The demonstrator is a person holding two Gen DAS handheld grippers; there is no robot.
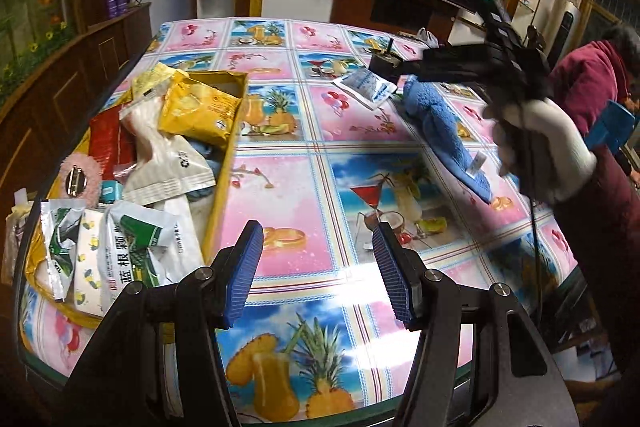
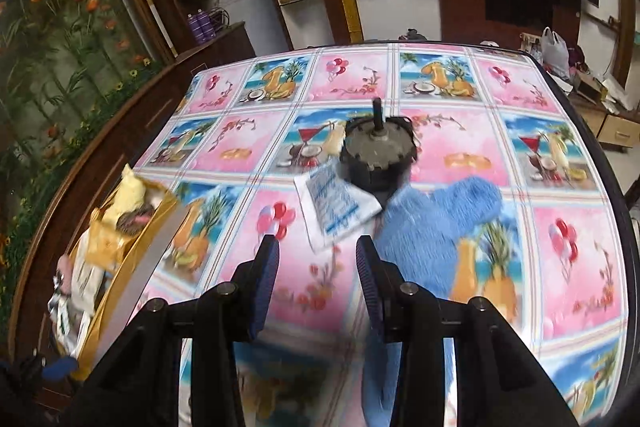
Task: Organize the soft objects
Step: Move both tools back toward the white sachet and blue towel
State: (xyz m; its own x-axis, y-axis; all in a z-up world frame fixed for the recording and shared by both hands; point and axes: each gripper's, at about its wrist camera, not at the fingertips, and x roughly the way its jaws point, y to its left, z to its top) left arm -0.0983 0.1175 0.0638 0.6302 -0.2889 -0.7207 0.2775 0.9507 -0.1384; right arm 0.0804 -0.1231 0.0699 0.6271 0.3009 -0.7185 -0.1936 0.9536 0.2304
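Observation:
A blue fluffy towel (image 2: 436, 227) lies on the table, also in the left wrist view (image 1: 444, 123). A white and blue sachet (image 2: 334, 207) lies beside it, touching a dark metal motor (image 2: 376, 155); the sachet also shows in the left wrist view (image 1: 366, 87). My right gripper (image 2: 318, 251) is open and empty, hovering just short of the sachet and the towel's left edge; in the left wrist view it (image 1: 404, 67) reaches over them. My left gripper (image 1: 318, 239) is open and empty over bare tablecloth. A yellow box (image 1: 224, 163) at the left holds several soft packets.
The table (image 1: 280, 195) has a glossy fruit-print cloth. A person in a red coat (image 1: 592, 95) stands at the right edge. Wooden cabinets and shelves run along the left and back. The yellow box also shows in the right wrist view (image 2: 132, 255).

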